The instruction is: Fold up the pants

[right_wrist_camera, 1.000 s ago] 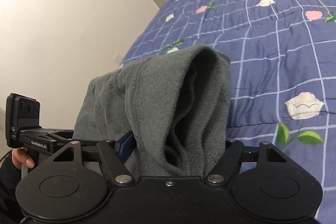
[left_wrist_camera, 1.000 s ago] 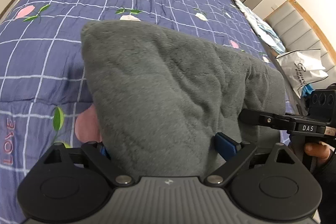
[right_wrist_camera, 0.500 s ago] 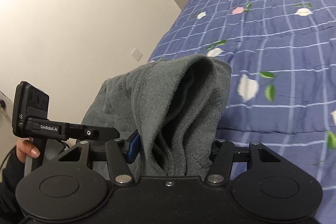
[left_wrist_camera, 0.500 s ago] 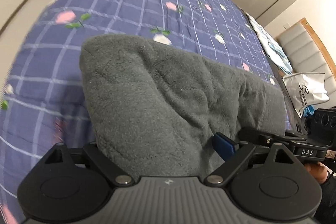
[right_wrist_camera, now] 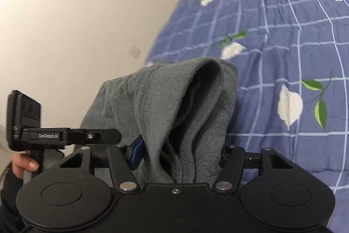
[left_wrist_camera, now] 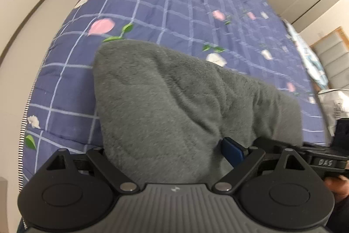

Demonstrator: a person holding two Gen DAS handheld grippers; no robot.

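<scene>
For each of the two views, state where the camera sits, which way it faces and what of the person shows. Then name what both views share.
Left wrist: sits on the left gripper, looks down across the bed; the right gripper's side and fingers show.
Right wrist: sits on the right gripper, faces bed and wall; a hand holds the left gripper.
Shared: the grey pants, clamped in both.

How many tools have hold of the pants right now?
2. The left tool grips one bunched end of the grey pants; the right tool has the other end between its fingers, jaws opening slightly. Fabric hides the fingertips.
</scene>
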